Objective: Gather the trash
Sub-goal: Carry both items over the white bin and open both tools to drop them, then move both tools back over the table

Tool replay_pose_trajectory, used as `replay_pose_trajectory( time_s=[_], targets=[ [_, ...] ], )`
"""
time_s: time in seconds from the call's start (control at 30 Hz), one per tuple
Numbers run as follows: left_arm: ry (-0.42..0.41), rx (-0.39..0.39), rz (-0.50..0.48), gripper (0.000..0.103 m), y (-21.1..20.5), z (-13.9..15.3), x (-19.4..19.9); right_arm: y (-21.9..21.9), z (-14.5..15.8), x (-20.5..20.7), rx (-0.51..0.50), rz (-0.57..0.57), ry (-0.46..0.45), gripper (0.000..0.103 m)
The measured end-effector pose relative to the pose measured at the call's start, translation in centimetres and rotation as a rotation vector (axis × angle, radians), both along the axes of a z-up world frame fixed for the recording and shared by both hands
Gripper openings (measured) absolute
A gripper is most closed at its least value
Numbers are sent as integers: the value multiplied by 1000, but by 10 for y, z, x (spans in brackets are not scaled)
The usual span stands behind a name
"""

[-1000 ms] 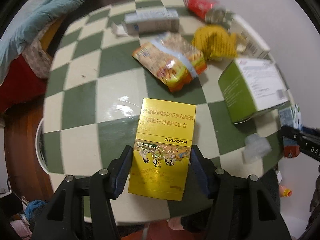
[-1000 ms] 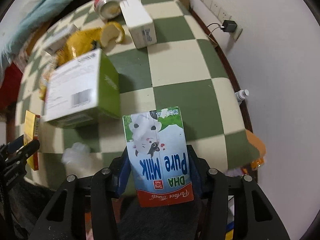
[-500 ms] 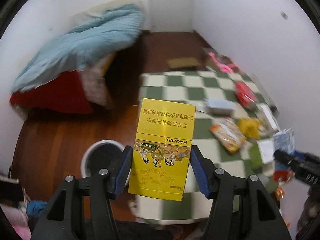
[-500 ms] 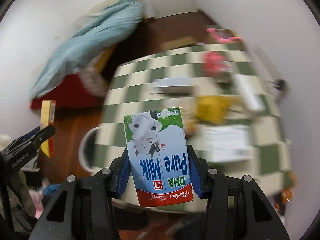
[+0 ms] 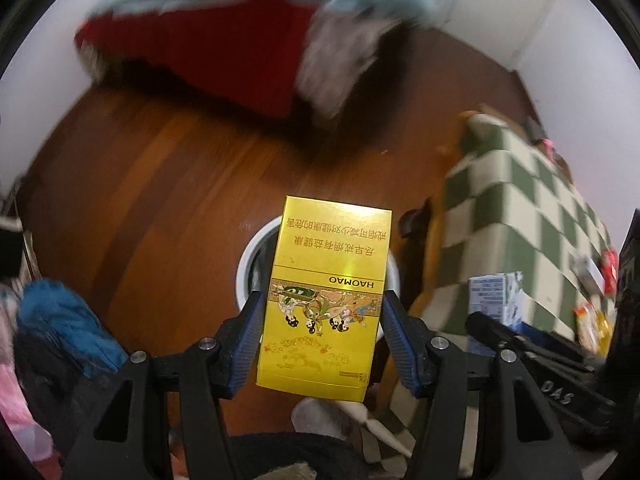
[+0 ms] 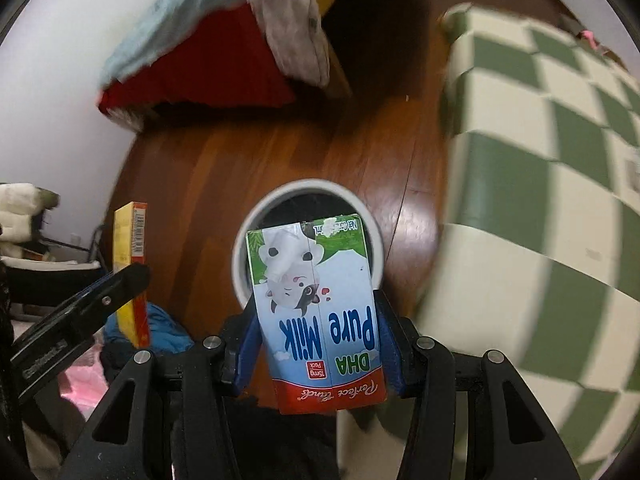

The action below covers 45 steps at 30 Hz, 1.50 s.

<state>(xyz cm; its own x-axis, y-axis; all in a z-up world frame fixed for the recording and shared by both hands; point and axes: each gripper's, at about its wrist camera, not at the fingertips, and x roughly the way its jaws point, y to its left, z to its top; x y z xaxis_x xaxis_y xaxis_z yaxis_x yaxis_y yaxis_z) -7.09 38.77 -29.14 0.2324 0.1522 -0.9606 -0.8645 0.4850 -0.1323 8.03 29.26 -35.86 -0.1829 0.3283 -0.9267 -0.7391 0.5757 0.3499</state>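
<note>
While the left hand-held gripper [image 5: 320, 340] pinches a yellow HAOMAO carton [image 5: 324, 300] by its two long sides, the carton stands upside down in the left wrist view and covers most of the white-rimmed trash bin [image 5: 245, 264] on the wooden floor [image 5: 160, 200] behind it. The blue pads [image 5: 248, 340] press flat against the carton's edges. In the same view, to the right, the milk carton [image 5: 496, 300] shows in the dark fingers of the other tool, in front of the green-and-cream checked bench [image 5: 520, 208].

The right hand-held gripper [image 6: 320, 344] is clamped on that "DHA Pure Milk" carton [image 6: 316, 312], its print inverted and its upper end overlapping the round bin opening [image 6: 308, 200], which is dark inside. At left in the right wrist view, the yellow carton's narrow side [image 6: 130, 264] with a barcode rises beside a black finger of the left tool [image 6: 80, 320]. The checked bench edge [image 6: 540, 200] sweeps down the right, blurred. A bed with a red base [image 6: 208, 80] and pale blue quilt [image 6: 168, 20] lies beyond the bin, and blue fabric [image 5: 60, 320] sits on the floor at lower left.
</note>
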Motion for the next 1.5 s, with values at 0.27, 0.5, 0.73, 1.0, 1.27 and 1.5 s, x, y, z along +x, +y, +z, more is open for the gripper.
replay_pose_trajectory(
  time_s=[0.27, 0.5, 0.73, 1.0, 1.27, 1.5],
  targets=[
    [19, -92, 77, 96, 46, -58, -16, 68, -81, -23, -116, 35, 4, 55],
    [154, 35, 69, 96, 47, -70, -31, 67, -104, -40, -171, 47, -44, 99],
    [206, 109, 59, 96, 37, -64, -47, 54, -100, -41, -200, 38, -115, 99],
    [195, 165, 42, 96, 16, -28, -55, 34, -53, -50, -159, 26, -182, 99],
    [154, 223, 50, 96, -10, 17, -73, 1, 6, -58, -86, 30, -224, 99],
    [103, 277, 47, 96, -43, 62, -83, -39, 66, -69, 1, 34, -231, 99]
  ],
)
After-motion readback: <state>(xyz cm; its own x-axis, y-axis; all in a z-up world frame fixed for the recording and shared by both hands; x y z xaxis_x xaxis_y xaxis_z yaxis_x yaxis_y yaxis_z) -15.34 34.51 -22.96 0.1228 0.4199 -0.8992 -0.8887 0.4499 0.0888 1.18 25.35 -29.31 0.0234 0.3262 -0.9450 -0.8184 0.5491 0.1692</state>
